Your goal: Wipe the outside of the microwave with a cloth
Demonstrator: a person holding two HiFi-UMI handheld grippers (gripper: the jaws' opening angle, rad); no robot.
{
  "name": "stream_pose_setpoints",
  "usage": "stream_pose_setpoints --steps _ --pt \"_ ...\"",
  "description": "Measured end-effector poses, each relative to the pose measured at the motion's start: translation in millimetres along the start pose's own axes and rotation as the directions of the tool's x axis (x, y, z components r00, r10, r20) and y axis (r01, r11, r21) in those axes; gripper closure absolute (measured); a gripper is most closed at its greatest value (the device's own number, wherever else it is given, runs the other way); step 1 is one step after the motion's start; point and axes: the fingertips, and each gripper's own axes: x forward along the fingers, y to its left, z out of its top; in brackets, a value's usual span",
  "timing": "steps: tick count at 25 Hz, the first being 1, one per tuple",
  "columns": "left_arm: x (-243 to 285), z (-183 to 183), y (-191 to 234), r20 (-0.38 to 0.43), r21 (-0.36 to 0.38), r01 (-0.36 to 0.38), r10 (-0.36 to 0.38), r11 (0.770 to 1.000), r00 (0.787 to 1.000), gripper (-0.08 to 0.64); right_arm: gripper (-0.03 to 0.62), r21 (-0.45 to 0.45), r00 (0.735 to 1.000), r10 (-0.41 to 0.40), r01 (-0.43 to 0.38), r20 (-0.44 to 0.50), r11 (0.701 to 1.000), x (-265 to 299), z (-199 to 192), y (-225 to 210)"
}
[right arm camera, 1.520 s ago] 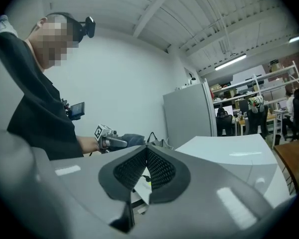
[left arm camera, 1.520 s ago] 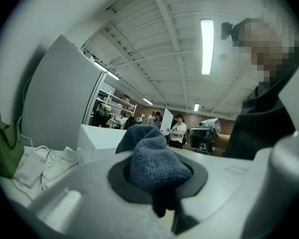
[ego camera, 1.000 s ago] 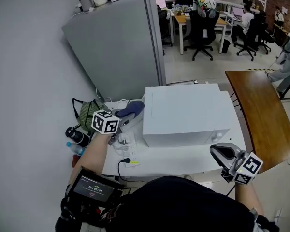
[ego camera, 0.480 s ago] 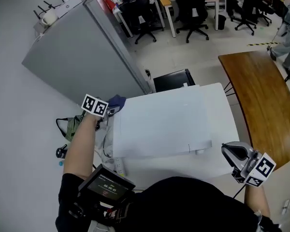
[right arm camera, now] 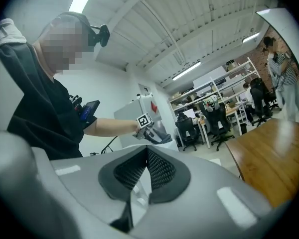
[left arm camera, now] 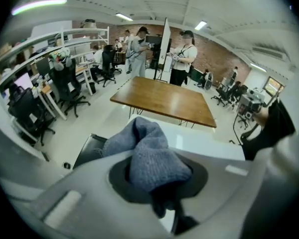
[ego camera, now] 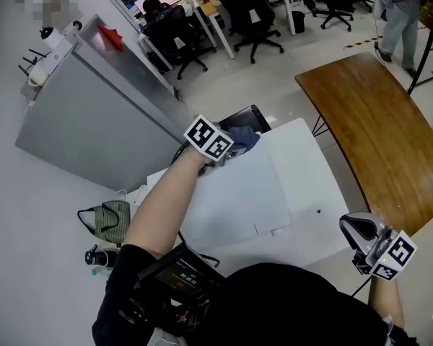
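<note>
One side done, I reckon: my left gripper [ego camera: 231, 145], clenched on the cloth [ego camera: 245, 136], has moved from the flank of the microwave [ego camera: 238, 200] to its far top corner. Right gripper [ego camera: 355, 228] closed, empty.

Curved wooden table [ego camera: 375, 128], grey cabinet [ego camera: 79, 121], green bag [ego camera: 110, 220]

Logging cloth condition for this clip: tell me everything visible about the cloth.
The cloth is blue-grey, with a knitted-looking weave, bunched into a soft wad. The left gripper is shut on it, folds bulging past the jaws. It sits at the far edge of the white microwave top; actual contact is unclear.
</note>
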Motion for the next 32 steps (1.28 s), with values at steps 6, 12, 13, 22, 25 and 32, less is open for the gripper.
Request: stream_pose_setpoints --steps 6,12,13,22,25,32 --pt "-8.1 17.8 -37.0 0.176 0.092 0.062 -0.077 0.994 0.981 0.505 0.588 -0.036 1.000 -0.019 0.018 -0.002 0.999 13.1 2.5 29.3" --pt "-169.1 -138.4 12.5 0.223 0.087 -0.190 0.166 0.978 0.961 0.505 0.588 -0.124 0.997 0.069 -0.073 -0.037 0.990 76.4 12.6 109.3" --pt "-191.9 -175.1 21.9 0.215 0.076 -0.224 0.204 0.972 0.955 0.505 0.588 -0.139 0.995 0.088 -0.094 -0.049 0.986 88.4 12.3 128.5" --pt "-199.7 -314.9 32.5 0.208 0.035 -0.240 0.228 0.970 0.951 0.505 0.588 -0.169 0.988 0.114 -0.132 -0.108 0.977 134.1 -6.1 224.0" --pt "-201.9 -310.3 33.8 0.181 0.032 -0.250 0.241 0.968 0.954 0.505 0.588 -0.170 0.991 0.102 -0.116 -0.092 0.979 121.5 3.2 213.0" --pt "-134.1 -205.7 -0.5 0.142 0.072 -0.189 0.177 0.979 0.974 0.505 0.588 -0.145 0.995 0.080 -0.088 -0.056 0.985 44.4 10.2 131.7"
